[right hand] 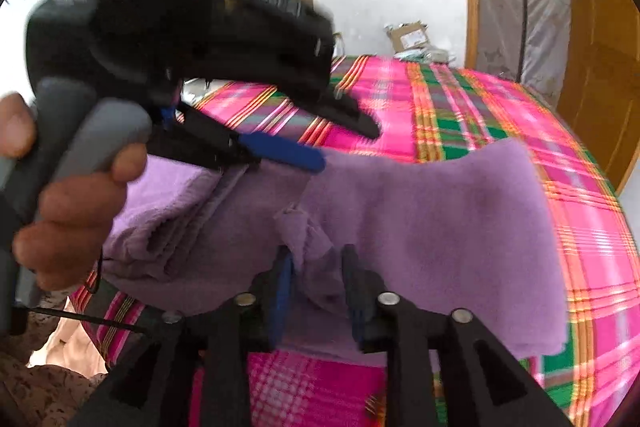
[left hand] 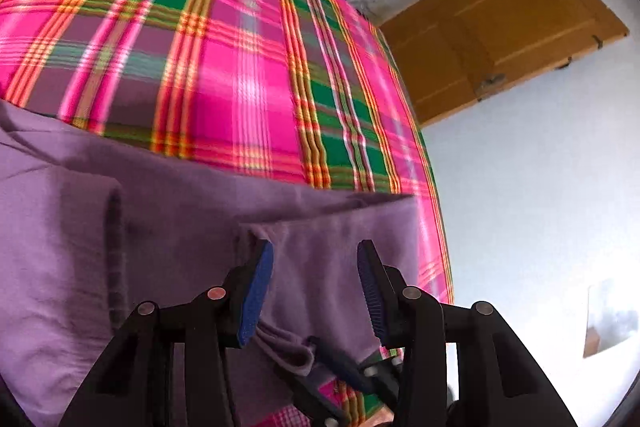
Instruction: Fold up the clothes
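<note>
Looking through the left wrist camera, I see the soft purple fleece garment [left hand: 168, 235] filling the lower left and the centre of the frame, lying on a bed cover of bright pink, green and orange plaid cloth [left hand: 224, 59]. My left gripper [left hand: 316, 291] has its blue-padded fingers [left hand: 256, 295] standing apart, with a flat layer of the purple cloth between them; they do not press on it. At the bottom centre I see a rolled hem of the garment touching the tips of my other tool.

In the right wrist camera, my right gripper [right hand: 316, 291] sits at the lower centre, and its jaws are closed on a bunched fold of the purple garment [right hand: 440, 227]. The garment spreads from the centre to the right of the frame over the plaid cover [right hand: 592, 227]. At the left of the frame a hand [right hand: 68, 211] holds the grey handles of the left tool [right hand: 284, 149], which is blurred. A wooden door [left hand: 500, 35] stands at the upper right of the left view.
</note>
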Demonstrator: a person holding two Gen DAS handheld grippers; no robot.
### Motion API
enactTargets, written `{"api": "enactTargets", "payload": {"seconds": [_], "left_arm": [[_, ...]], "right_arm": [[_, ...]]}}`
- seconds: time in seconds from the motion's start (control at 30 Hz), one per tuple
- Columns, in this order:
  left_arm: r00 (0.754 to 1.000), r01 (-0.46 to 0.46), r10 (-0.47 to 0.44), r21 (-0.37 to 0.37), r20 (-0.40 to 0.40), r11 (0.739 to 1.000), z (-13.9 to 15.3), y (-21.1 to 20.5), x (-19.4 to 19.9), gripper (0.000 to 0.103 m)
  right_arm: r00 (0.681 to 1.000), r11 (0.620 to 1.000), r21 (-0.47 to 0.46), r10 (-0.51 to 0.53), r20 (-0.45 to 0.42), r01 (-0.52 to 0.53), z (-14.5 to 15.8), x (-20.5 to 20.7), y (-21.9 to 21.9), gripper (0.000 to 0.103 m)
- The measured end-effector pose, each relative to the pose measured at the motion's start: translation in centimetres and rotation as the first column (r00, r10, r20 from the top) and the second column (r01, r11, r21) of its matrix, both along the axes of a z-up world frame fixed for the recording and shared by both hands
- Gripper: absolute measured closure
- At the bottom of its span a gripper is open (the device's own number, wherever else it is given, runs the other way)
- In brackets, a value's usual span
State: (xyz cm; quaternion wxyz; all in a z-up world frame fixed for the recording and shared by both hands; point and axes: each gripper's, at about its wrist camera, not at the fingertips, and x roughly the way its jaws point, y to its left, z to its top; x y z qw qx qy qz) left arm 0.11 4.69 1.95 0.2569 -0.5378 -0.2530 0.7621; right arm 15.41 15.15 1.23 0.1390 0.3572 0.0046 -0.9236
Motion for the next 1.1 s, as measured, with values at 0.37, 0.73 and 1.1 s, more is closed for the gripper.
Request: {"api": "enactTargets", "payload": {"seconds": [0.37,0.73,1.1], "left_arm": [[0.999,0.022,-0.02,-0.053,0.036,0.998,-1.3,0.6,0.3,0.058],[0.998,-0.001,0.004,-0.054,0.057,0.999,-1.4,0.3,0.2,0.058],[0.998,-0.006,0.01,-0.056,0.064,0.998,-1.4,0.1,0.2,0.058]], "right_arm": [[0.939,0.939,-0.006,-0.345,-0.013,0.345,-0.1,4.6,9.9,0.061],[0.942,0.94,0.066,-0.336,-0.002,0.336,-1.9,4.8,10.4,0.059],[0.932,0.931,0.04,-0.364,0.001,0.363,-2.0,4.3,10.0,0.049]]}}
